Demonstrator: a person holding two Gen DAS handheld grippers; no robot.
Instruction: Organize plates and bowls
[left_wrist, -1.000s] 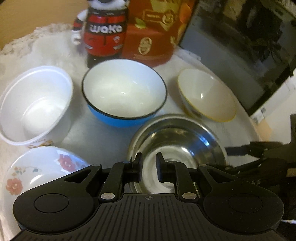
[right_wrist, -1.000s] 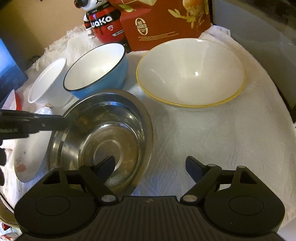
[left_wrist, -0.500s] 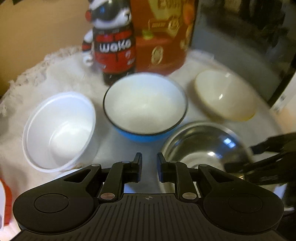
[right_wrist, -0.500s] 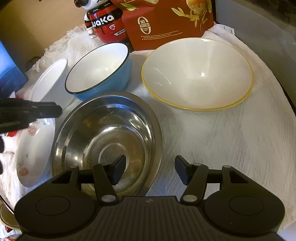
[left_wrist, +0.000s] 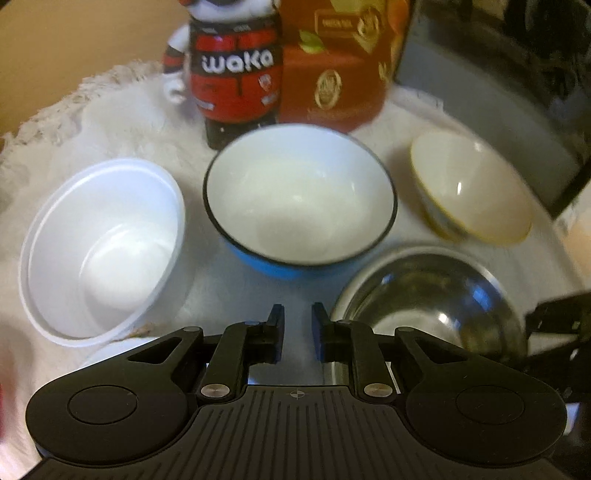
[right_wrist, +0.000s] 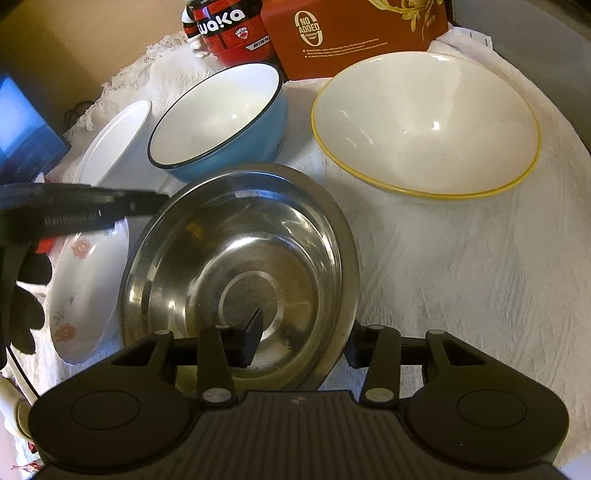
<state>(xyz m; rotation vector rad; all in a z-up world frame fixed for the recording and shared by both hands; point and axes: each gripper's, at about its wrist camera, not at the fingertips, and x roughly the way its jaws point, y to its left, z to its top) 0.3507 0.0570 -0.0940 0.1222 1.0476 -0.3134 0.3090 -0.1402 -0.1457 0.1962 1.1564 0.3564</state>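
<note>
Your right hand-held gripper (right_wrist: 301, 347) has just been closing onto the round steel bowl's (right_wrist: 236, 266) rim; your left hand-held gripper (left_wrist: 298, 332) hovers narrowly parted, empty, above the white-clothed desk (right_wrist: 461, 277).

The figurine (left_wrist: 236, 66) loses its head to the top edge in both views. The box (right_wrist: 354, 33) is cropped too. The steel bowl (right_wrist: 240, 273) hides part of the floral plate (right_wrist: 88, 291).

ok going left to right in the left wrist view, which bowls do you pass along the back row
white bowl → blue bowl → yellow-rimmed bowl
</note>
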